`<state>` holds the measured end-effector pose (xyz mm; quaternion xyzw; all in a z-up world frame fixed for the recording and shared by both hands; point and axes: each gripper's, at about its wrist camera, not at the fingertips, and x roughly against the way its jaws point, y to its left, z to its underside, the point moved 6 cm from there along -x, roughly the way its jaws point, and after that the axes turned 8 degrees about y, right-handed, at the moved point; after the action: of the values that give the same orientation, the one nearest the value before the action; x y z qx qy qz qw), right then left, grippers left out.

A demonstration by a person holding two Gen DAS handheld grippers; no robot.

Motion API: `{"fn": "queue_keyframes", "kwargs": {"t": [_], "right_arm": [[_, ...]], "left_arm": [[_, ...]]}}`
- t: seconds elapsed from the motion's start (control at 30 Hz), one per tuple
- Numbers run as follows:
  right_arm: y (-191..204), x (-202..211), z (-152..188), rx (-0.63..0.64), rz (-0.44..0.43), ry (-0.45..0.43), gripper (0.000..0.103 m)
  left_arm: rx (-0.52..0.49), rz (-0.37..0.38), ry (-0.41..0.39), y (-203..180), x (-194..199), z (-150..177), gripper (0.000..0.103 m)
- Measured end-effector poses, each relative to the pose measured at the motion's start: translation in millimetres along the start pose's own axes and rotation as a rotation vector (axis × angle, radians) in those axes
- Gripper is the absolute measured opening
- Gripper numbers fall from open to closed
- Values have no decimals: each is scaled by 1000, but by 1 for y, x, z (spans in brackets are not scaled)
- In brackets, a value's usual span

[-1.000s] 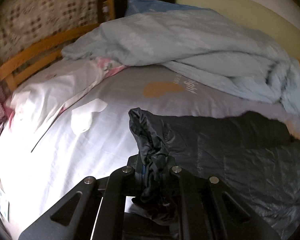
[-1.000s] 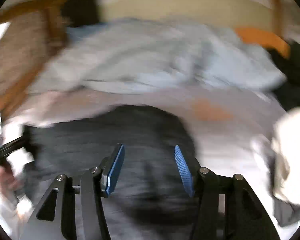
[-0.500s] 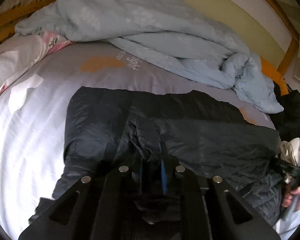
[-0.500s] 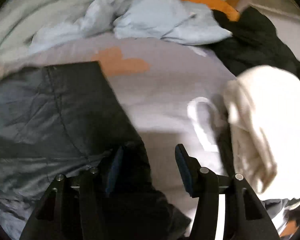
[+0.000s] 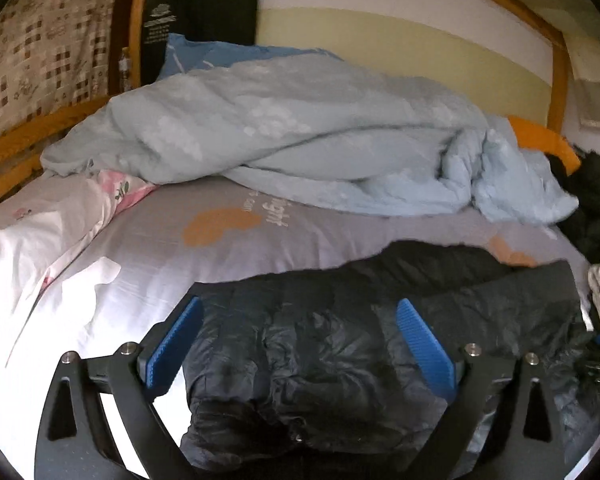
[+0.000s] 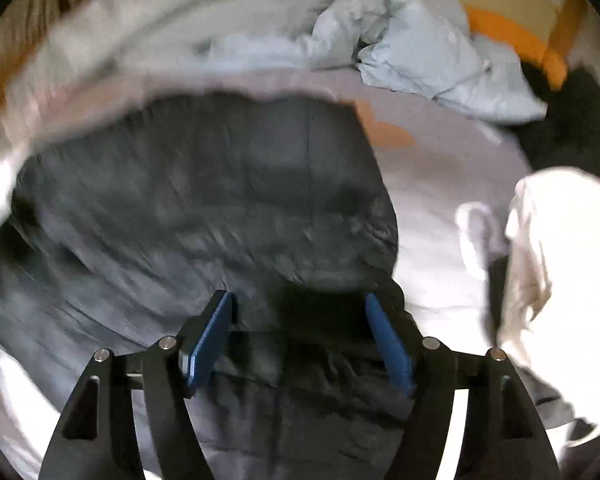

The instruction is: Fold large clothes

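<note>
We're on a bed with a pale grey printed sheet point(image 5: 340, 236), a crumpled light-blue quilt point(image 5: 300, 140) heaped along the wall side. The dark, shiny quilted puffer jacket point(image 5: 320, 340) lies spread across the near half of the sheet, part folded by the look of it. The left gripper point(image 5: 300, 344) has just sprung wide, blue pads clear of the fabric, jacket released beneath them. The right gripper point(image 6: 300, 340) has been opening too and stands released over the jacket's near edge; its view is blurred, so contact is unclear. A cream-white garment point(image 6: 560, 280) lies just beside the jacket. For a clean fold, I'd pinch two matching corners of one edge, lift evenly, and lay it over without dragging the slippery shell.
</note>
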<state>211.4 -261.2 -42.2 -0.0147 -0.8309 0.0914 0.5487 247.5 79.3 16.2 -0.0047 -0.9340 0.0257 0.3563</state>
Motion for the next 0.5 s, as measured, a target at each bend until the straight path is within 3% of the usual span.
{"fn": "queue_keyframes", "kwargs": {"t": [0.1, 0.2, 0.27, 0.33, 0.4, 0.43, 0.47, 0.5], "right_arm": [[1, -27, -4, -23, 92, 39, 71], [-21, -31, -11, -139, 209, 24, 71], [-25, -19, -9, -154, 225, -19, 71], [-26, -6, -10, -155, 206, -64, 71], [-16, 7, -17, -140, -32, -142, 71], [-5, 13, -21, -89, -229, -170, 71], [5, 18, -23, -35, -366, -170, 71], [10, 19, -28, -16, -379, -179, 71]], "left_arm": [[-44, -63, -3, 0, 5, 0, 97], [-119, -130, 2, -8, 5, 9, 97], [-174, -134, -8, -16, 5, 17, 97], [-209, -103, -77, -25, 12, 21, 97], [-245, -108, -109, -35, 16, 23, 97], [-271, -76, -83, -41, 14, 25, 97], [-314, -30, -41, -49, 10, 28, 97], [-361, -5, -3, -56, 6, 30, 97]]}}
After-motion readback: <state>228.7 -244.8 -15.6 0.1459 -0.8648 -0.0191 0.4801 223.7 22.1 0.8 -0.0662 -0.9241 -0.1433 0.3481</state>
